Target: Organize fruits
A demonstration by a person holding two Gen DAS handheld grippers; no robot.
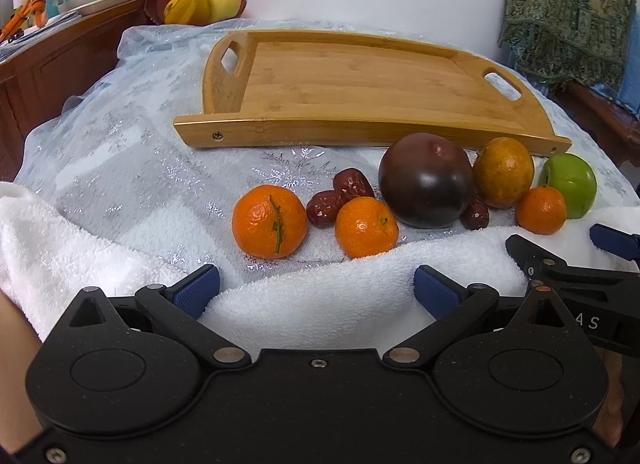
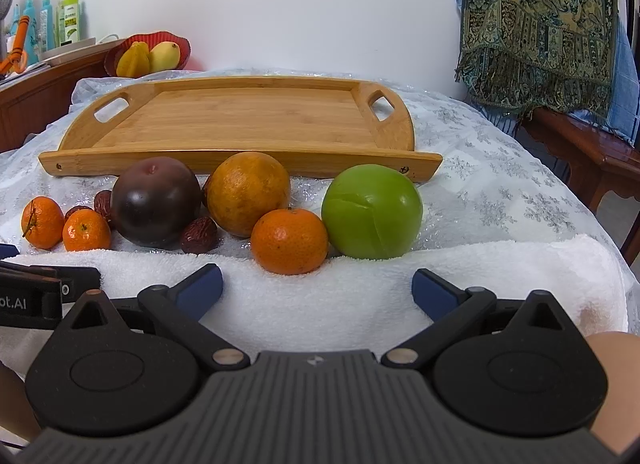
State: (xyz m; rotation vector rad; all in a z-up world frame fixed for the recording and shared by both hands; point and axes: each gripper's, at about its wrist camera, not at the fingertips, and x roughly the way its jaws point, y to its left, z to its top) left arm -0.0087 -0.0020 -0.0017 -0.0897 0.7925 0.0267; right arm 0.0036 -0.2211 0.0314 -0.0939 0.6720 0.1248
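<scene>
1. A wooden tray (image 2: 248,124) with cut-out handles at both ends sits bare on a tabletop (image 2: 500,184) draped in a silver-patterned cloth, its long front rim facing the row of fruit.
2. The fruit lines up between that rim and a folded white towel (image 2: 320,304) along the near edge: a stemmed mandarin (image 1: 270,222), a second mandarin (image 1: 367,227), two red dates (image 1: 340,196) touching each other behind them, a dark purple fruit (image 1: 426,180), a third date (image 1: 475,214) tucked against its base, a large orange (image 1: 503,172), a third small mandarin (image 2: 289,240) and a green apple (image 2: 372,211).
3. The small mandarin rests on the towel's edge, touching the green apple; the large orange stands just behind it, close to the tray's rim.
4. The left tool (image 1: 316,292) hovers over the towel, its blue pads spread wide and holding nothing, aimed at the gap beside the second mandarin.
5. The right tool (image 2: 316,290) is likewise spread and empty, low over the towel, just short of the small mandarin and apple.
6. Bare cloth lies to the left of the stemmed mandarin and to the right of the apple, running to the tabletop's rounded edge.
7. A red bowl of yellow fruit (image 2: 148,54) sits behind the tray's left end, near a wooden cabinet (image 1: 60,60) carrying bottles.
</scene>
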